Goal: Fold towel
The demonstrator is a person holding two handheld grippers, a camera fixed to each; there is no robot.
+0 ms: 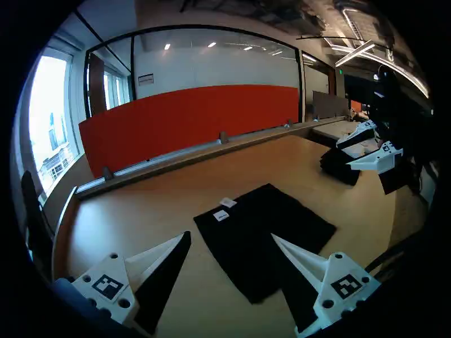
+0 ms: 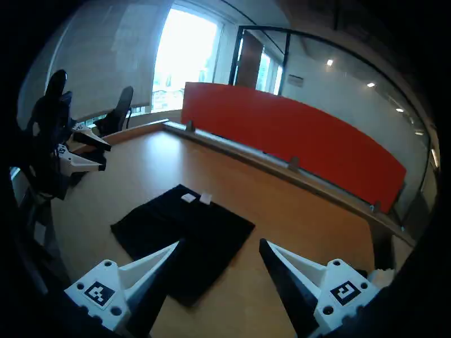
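A broad wooden counter [image 1: 169, 191] stretches toward a red divider panel [image 1: 191, 121] that stands along its far edge, with a grey rail [image 1: 169, 160] at the panel's foot. Behind the panel rises a glass wall [image 1: 225, 62], and small ceiling lights [image 1: 212, 44] glow beyond it. A bright window [image 1: 48, 124] fills the far left. In the right gripper view, 1 dark chair [image 2: 119, 112] stands by the window.
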